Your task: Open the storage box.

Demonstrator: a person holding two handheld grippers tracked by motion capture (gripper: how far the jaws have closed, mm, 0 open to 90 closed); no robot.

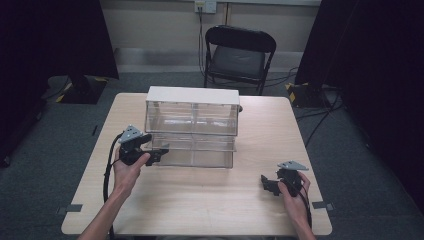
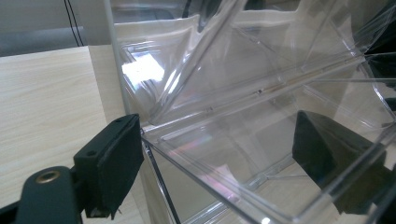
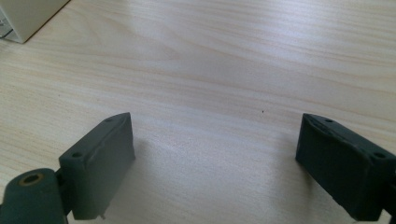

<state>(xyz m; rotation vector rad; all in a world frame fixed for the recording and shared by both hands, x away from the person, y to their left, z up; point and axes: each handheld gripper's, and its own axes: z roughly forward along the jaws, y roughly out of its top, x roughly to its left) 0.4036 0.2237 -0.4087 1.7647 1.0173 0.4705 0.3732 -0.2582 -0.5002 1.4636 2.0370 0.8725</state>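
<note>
Left tool (image 1: pixel 159 152): held at the left front corner of the bottom drawer (image 1: pixel 200 150).
Jaws: set apart, one outside the clear wall and one inside; no squeeze is seen.
Way to drawer: straight ahead, touching; its long side runs left to right.
Box of drawers (image 1: pixel 192 107): placed mid table (image 1: pixel 200 205).
Right tool (image 1: pixel 267 184): opened wide, nothing held, kept well apart over bare wood.

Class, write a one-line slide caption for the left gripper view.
Left claw straddling the wall of a pulled-out clear plastic drawer, with the wooden table alongside.
</note>
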